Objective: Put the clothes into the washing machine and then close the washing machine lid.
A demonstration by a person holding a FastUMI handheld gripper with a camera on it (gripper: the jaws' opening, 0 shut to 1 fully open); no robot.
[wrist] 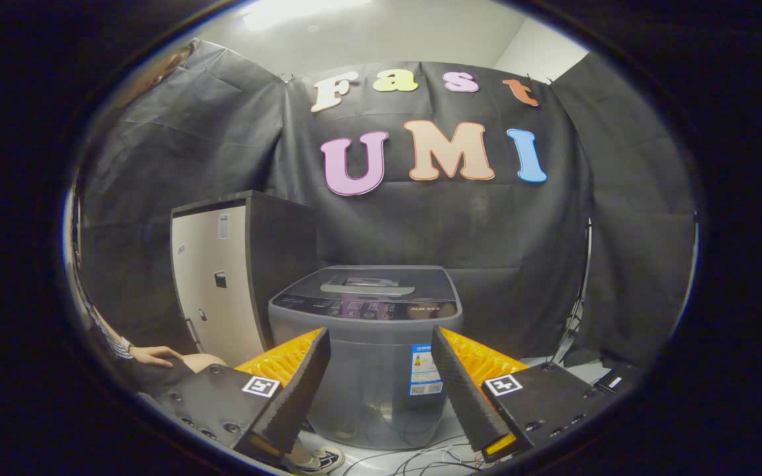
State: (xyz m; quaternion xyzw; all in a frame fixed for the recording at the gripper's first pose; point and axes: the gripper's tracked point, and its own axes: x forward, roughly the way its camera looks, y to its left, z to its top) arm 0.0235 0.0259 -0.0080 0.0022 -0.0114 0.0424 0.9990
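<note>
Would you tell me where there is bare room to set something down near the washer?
The washer lid is bare and shut. Floor at its base is crowded with cables; a cabinet hems its left. The hand-held gripper is open.
</note>
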